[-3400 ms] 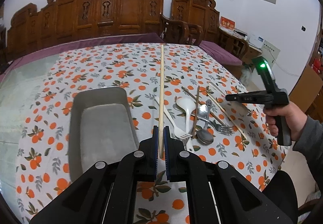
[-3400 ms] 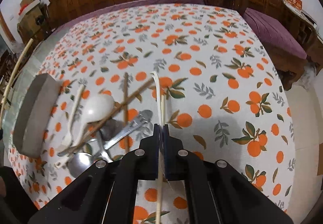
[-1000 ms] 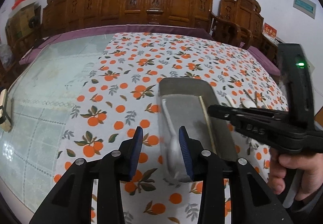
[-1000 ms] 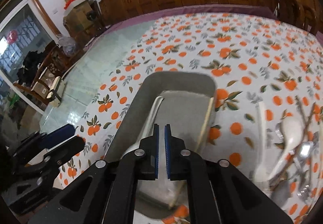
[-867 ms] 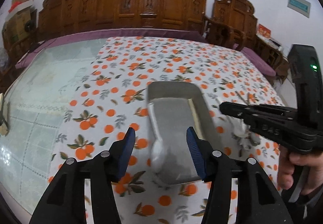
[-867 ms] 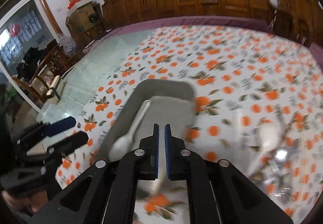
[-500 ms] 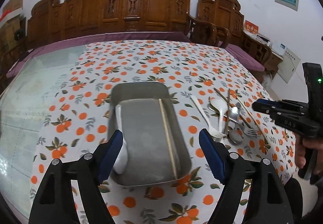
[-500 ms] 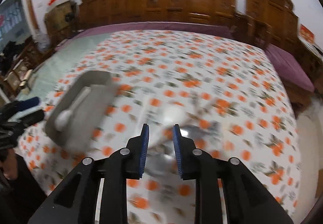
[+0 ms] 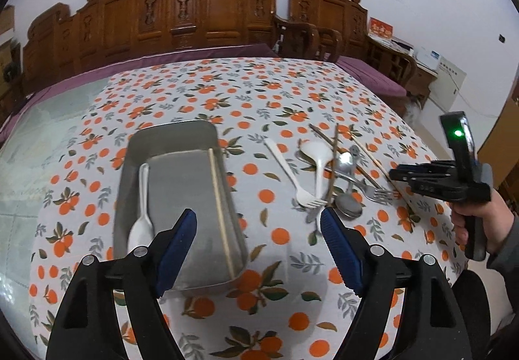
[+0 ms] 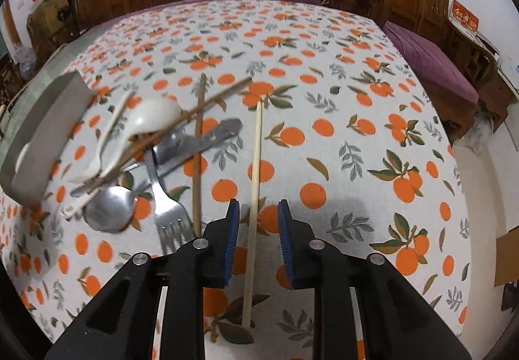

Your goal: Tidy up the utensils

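A grey metal tray (image 9: 168,136) lies on the orange-print tablecloth and holds a white spoon (image 9: 141,223) and a pale chopstick (image 9: 220,207). My left gripper (image 9: 258,230) is wide open and empty above the tray's near right corner. To the right lies a pile: white fork (image 9: 288,171), white ladle (image 9: 316,154), metal spoon (image 9: 347,205), metal fork (image 9: 373,191), brown chopsticks (image 9: 334,145). My right gripper (image 10: 258,217) is open, its fingers either side of a pale chopstick (image 10: 255,165) on the cloth. The pile (image 10: 155,145) lies to its left.
Carved wooden chairs (image 9: 220,6) stand along the table's far side. The tray's wall (image 10: 42,132) shows at the left of the right wrist view. The table's right edge (image 10: 454,139) drops to the floor. The right hand-held gripper (image 9: 454,178) shows at the right.
My left gripper let its chopstick go in the tray, opened wide and drew back. My right gripper left the white spoon in the tray, swung back over the pile and opened around a pale chopstick.
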A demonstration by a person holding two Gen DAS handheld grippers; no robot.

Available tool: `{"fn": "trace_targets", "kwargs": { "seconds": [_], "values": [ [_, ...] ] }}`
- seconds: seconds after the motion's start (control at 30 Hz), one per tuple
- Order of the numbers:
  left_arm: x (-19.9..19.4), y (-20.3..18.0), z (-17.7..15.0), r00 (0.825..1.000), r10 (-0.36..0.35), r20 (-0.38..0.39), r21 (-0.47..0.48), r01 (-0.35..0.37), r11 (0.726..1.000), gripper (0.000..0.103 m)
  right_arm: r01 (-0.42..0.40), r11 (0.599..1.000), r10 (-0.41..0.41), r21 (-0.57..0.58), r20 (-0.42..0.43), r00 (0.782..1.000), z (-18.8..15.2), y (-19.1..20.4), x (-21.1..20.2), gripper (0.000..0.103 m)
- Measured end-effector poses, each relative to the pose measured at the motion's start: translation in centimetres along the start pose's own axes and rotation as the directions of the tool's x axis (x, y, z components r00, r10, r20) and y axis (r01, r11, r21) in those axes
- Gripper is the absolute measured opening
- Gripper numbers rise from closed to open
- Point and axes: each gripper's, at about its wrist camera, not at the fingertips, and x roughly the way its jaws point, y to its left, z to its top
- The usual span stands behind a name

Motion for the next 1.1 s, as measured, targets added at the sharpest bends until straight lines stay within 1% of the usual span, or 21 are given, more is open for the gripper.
{"fn": "trace_targets", "kwargs": {
  "seconds": [0.1, 0.17, 0.2, 0.23, 0.27, 0.4, 0.53, 0.7, 0.73, 0.77, 0.93, 0.97, 1.0, 1.1],
  "values": [
    [0.2, -0.7, -0.2, 1.0, -0.002, -0.002, 0.016, 0.002, 1.0, 0.075, 0.021, 1.0, -0.021, -0.002, -0.018, 1.0, -0.1, -0.1, 0.7, 0.026],
    [0.4, -1.1, -0.3, 1.0, -0.005, -0.003, 0.023, 0.005, 1.0, 0.075, 0.015, 1.0, -0.015, 0.008, -0.012, 1.0, -0.2, -0.3, 0.7, 0.026],
    [0.5, -1.3, -0.4, 1.0, -0.003, -0.005, 0.026, 0.003, 1.0, 0.075, 0.016, 1.0, -0.016, 0.007, -0.012, 1.0, -0.3, -0.3, 0.7, 0.02],
    [0.6, -1.5, -0.5, 1.0, -0.002, -0.009, 0.031, 0.002, 1.0, 0.075, 0.016, 1.0, -0.016, 0.004, -0.014, 1.0, -0.3, -0.4, 0.7, 0.01],
    [0.6, -1.6, -0.6, 1.0, -0.002, -0.01, 0.035, 0.003, 0.999, 0.075, 0.018, 1.0, -0.018, 0.002, -0.019, 1.0, -0.4, -0.4, 0.6, 0.006],
    [0.9, -2.8, -0.7, 1.0, -0.007, -0.015, 0.056, 0.008, 0.998, 0.075, 0.023, 1.0, -0.023, -0.009, -0.04, 0.999, -1.3, -0.9, -0.1, 0.006],
    [1.5, -4.0, -0.5, 0.999, -0.028, -0.029, 0.068, 0.029, 0.997, 0.075, 0.006, 1.0, -0.006, -0.002, -0.02, 1.0, -2.3, -1.7, -0.6, 0.006],
    [3.5, -6.1, 0.2, 0.998, -0.016, -0.059, 0.103, 0.022, 0.994, 0.063, 0.002, 1.0, -0.002, -0.01, 0.017, 1.0, -2.9, -1.8, -0.8, 0.006],
    [4.2, -6.3, 0.4, 0.997, -0.018, -0.071, 0.1, 0.025, 0.995, 0.057, -0.001, 1.0, 0.001, -0.009, 0.022, 1.0, -3.0, -1.8, -0.8, 0.006],
    [5.0, -6.5, 0.7, 0.996, -0.025, -0.091, 0.091, 0.034, 0.995, 0.053, -0.005, 1.0, 0.006, -0.009, 0.027, 1.0, -3.1, -1.9, -0.8, 0.006],
    [8.3, -7.5, 2.4, 0.991, -0.017, -0.133, 0.099, 0.03, 0.995, 0.05, -0.039, 0.999, 0.04, -0.006, 0.04, 0.998, -3.2, -2.4, -0.8, 0.006],
    [9.1, -7.8, 2.9, 0.989, -0.014, -0.145, 0.101, 0.029, 0.994, 0.045, -0.05, 0.999, 0.05, 0.001, 0.037, 0.998, -3.1, -2.6, -0.8, 0.006],
    [9.6, -7.9, 3.2, 0.988, -0.012, -0.153, 0.1, 0.028, 0.995, 0.043, -0.058, 0.998, 0.057, 0.013, 0.039, 0.998, -3.1, -2.7, -0.8, 0.006],
    [11.6, -8.1, 4.1, 0.984, 0.005, -0.181, 0.097, 0.012, 0.995, 0.04, -0.05, 0.999, 0.05, -0.001, 0.046, 0.998, -3.2, -2.5, -0.8, 0.006]
  ]
}}
